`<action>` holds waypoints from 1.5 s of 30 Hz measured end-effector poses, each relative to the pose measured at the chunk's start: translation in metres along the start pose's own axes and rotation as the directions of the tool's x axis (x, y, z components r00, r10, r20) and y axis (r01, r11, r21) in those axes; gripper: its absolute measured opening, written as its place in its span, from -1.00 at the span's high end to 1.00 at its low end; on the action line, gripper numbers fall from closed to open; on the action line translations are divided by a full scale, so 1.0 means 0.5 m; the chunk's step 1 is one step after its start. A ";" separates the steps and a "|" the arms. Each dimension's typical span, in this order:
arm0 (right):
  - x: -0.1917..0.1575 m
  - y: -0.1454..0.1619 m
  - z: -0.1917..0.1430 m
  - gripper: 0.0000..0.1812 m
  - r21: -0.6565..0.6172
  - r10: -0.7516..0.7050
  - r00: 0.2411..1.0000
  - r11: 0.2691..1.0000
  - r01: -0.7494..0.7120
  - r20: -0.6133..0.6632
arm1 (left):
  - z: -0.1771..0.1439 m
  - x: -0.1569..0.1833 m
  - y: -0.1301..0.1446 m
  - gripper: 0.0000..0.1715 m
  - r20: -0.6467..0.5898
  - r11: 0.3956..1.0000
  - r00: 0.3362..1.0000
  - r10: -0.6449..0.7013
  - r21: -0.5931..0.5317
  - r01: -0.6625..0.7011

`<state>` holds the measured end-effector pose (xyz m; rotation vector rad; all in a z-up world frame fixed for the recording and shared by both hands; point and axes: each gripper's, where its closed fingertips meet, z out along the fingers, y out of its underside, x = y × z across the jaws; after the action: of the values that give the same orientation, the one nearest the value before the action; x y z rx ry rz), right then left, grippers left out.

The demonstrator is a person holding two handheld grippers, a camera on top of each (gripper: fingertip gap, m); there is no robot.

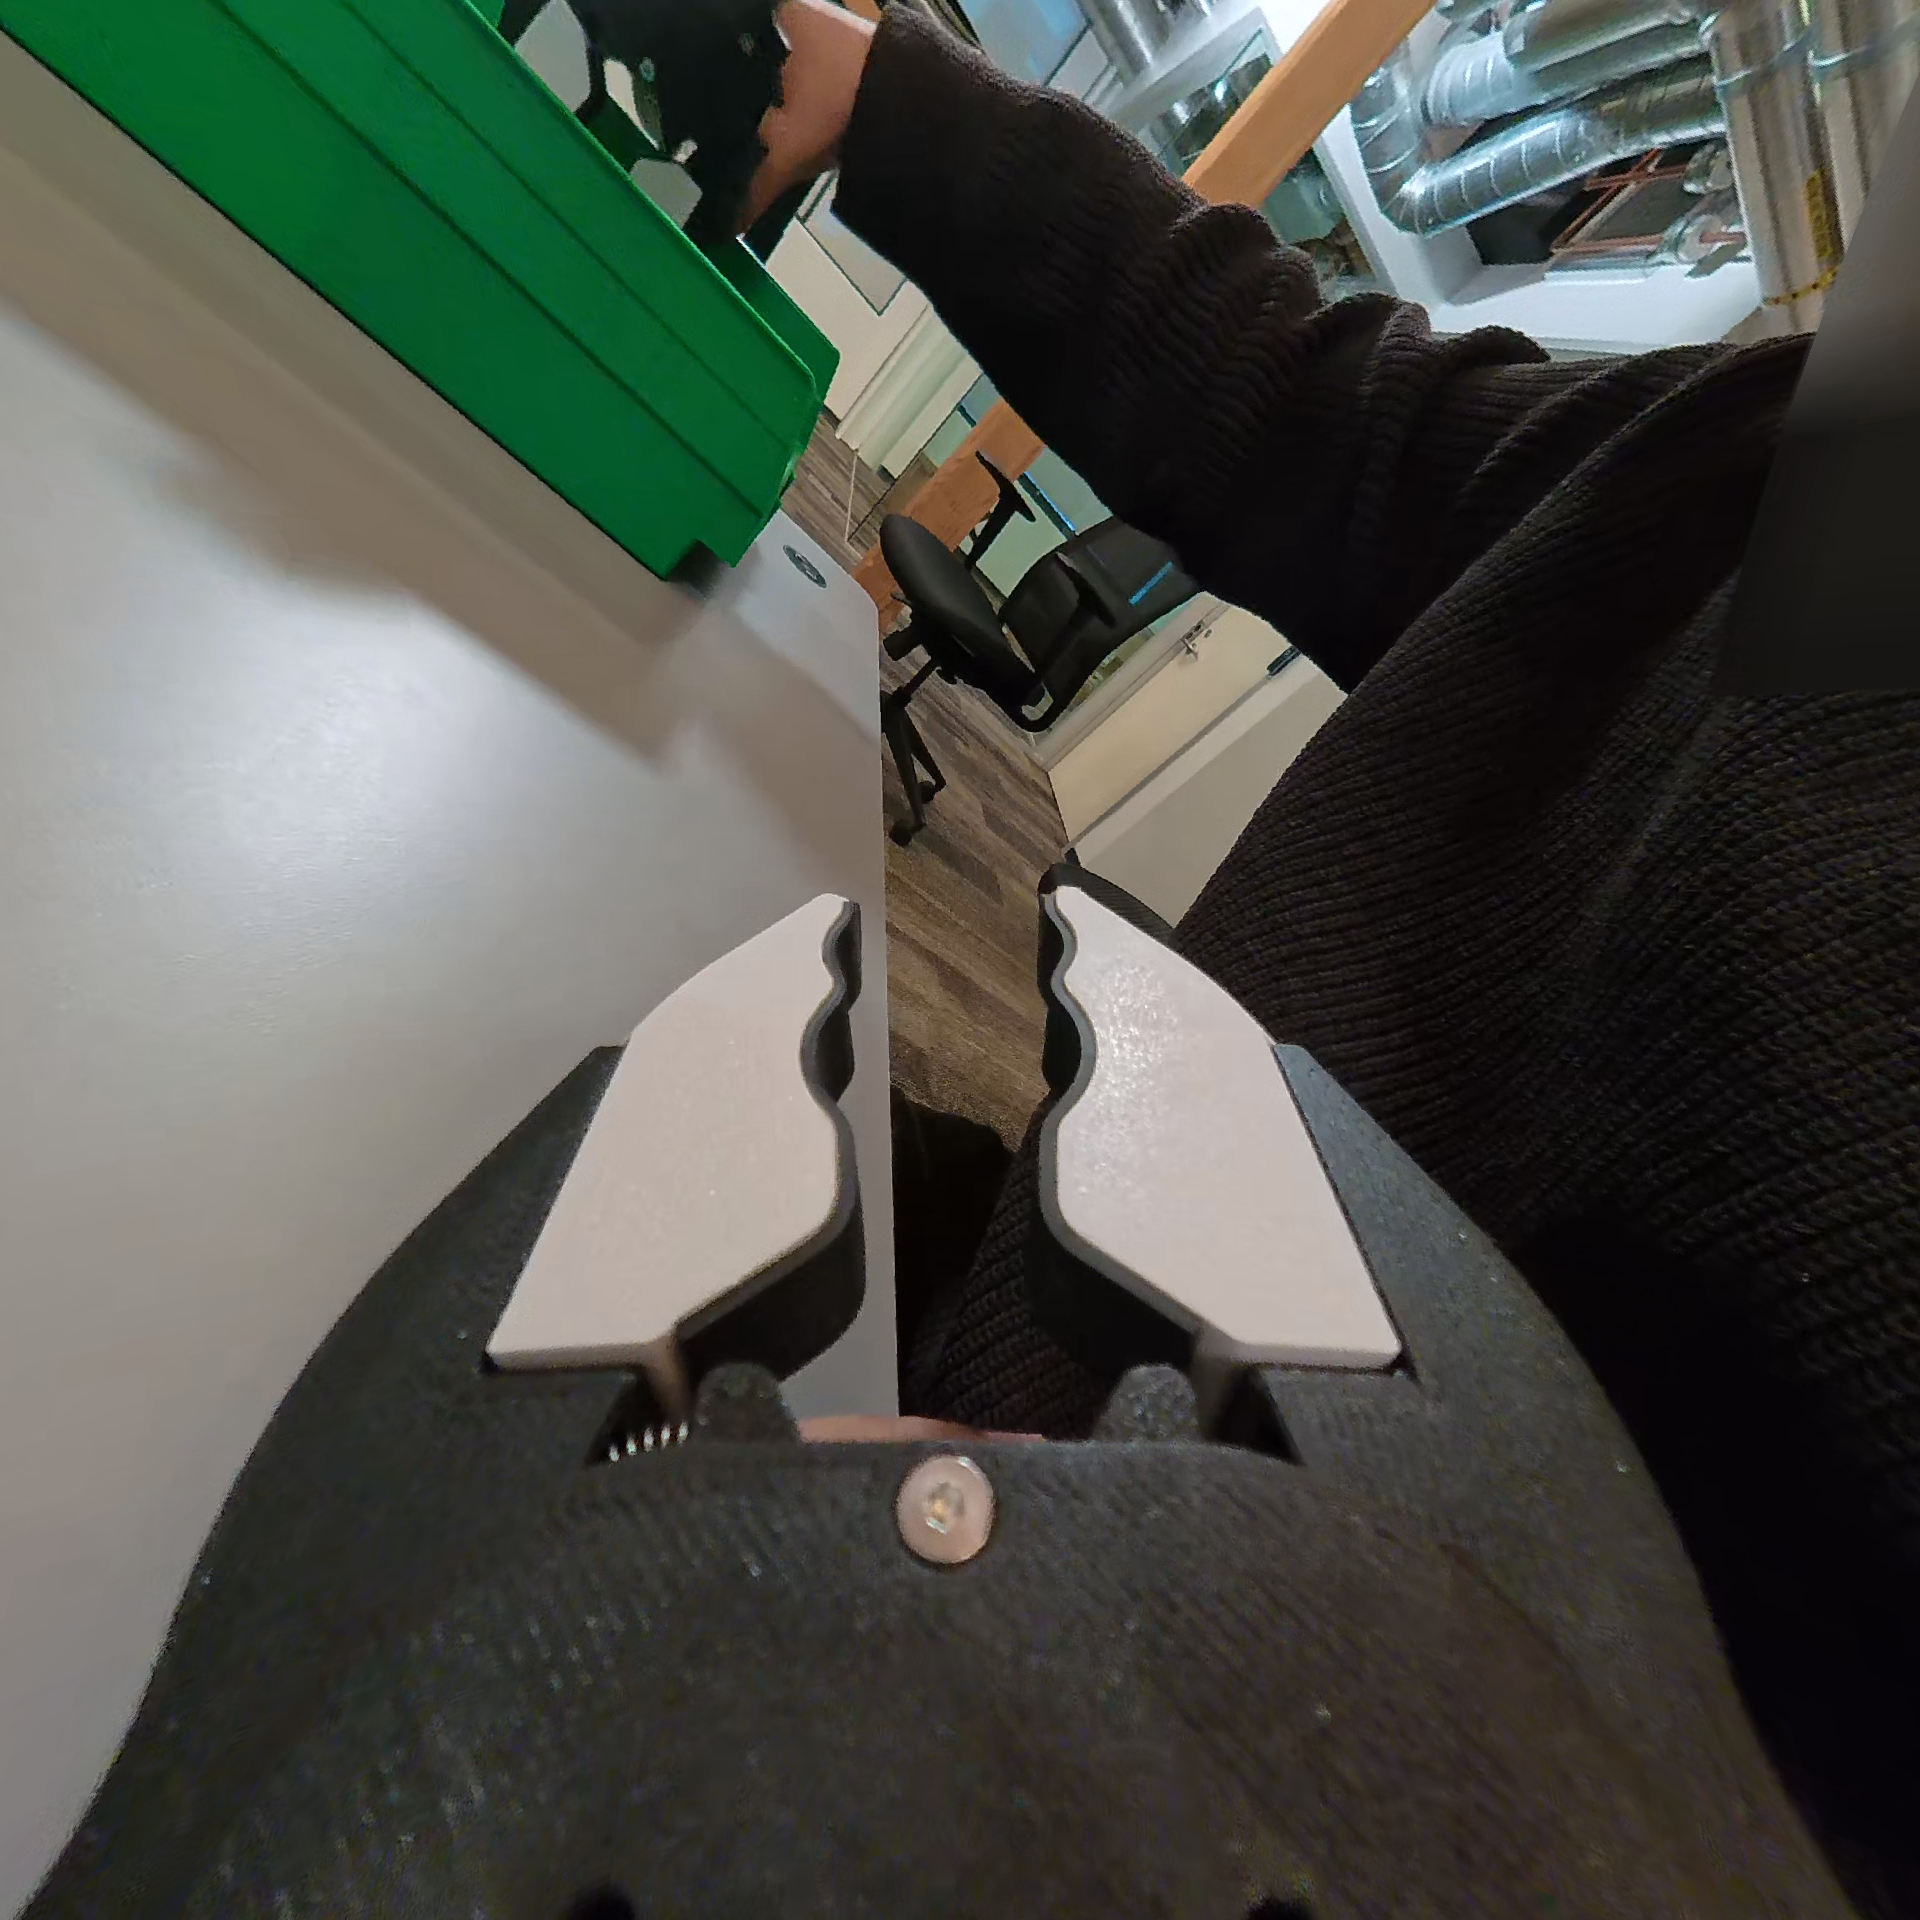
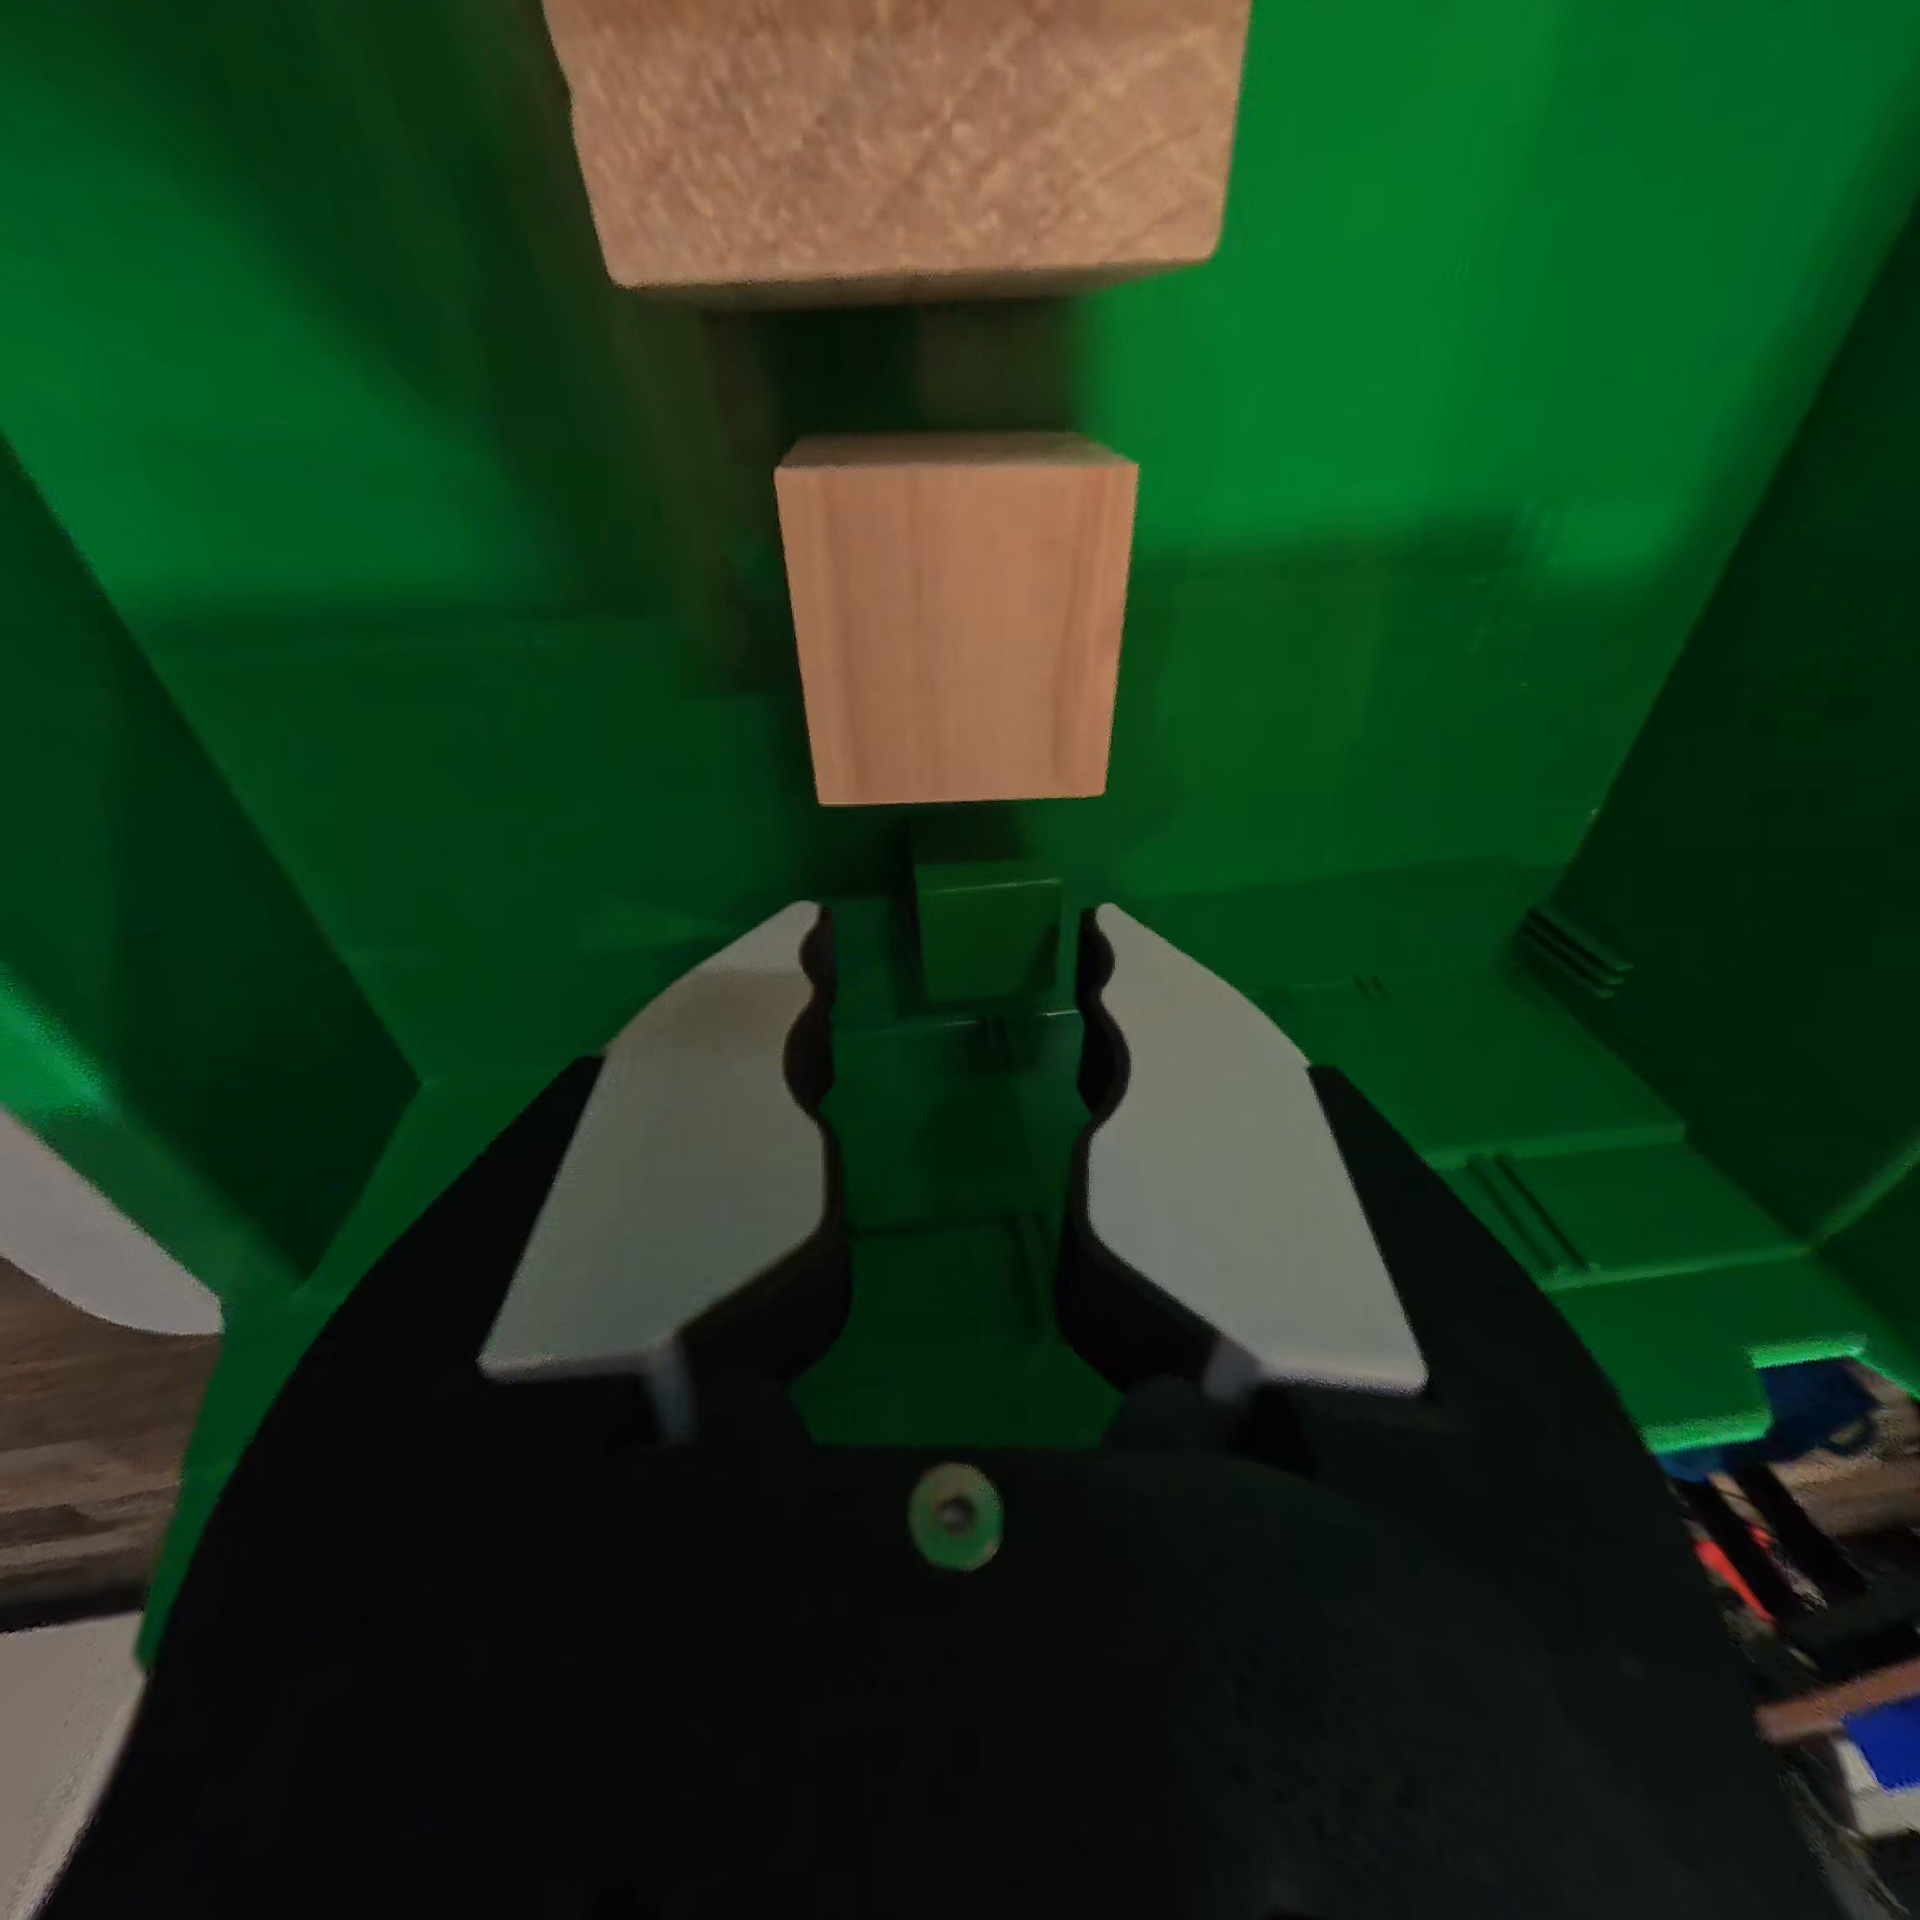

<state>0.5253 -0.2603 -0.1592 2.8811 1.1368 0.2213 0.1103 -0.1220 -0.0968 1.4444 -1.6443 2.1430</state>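
Left gripper (image 1: 948, 997): jaws parted and empty, held at the near edge of the white table (image 1: 312, 831), well short of the green bin (image 1: 468, 270) standing on it, with a black-sleeved arm (image 1: 1195, 343) reaching to the bin's far end. Right gripper (image 2: 951, 971): jaws parted with nothing clamped, held over the green bin's interior, a raised green rib of the bin floor showing between the fingers. Small wooden block (image 2: 956, 634) lies on the bin floor just beyond the right fingertips; large wooden block (image 2: 904, 135) lies beyond it, apart.
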 end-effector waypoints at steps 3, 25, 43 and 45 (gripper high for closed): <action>0.001 -0.005 -0.011 0.43 0.015 0.012 1.000 1.000 -0.011 -0.014 | 0.000 0.001 0.001 0.62 -0.004 1.000 1.000 -0.005 -0.002 0.005; 0.007 -0.012 0.017 0.68 -0.026 0.006 0.999 1.000 -0.007 -0.039 | 0.000 0.002 0.002 0.62 -0.013 1.000 1.000 -0.018 -0.003 0.018; 0.005 -0.021 -0.029 0.34 0.045 0.081 0.994 0.996 -0.078 -0.076 | -0.001 0.015 0.001 0.63 -0.030 1.000 1.000 -0.007 -0.011 0.007; 0.003 -0.046 -0.041 0.34 0.093 0.087 0.993 0.992 -0.080 -0.080 | -0.002 0.017 0.002 0.63 -0.033 1.000 0.999 -0.005 -0.014 0.005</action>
<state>0.5079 -0.2430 -0.1407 3.0291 1.0658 0.3046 0.1046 -0.1254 -0.0915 1.4004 -1.6393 2.1364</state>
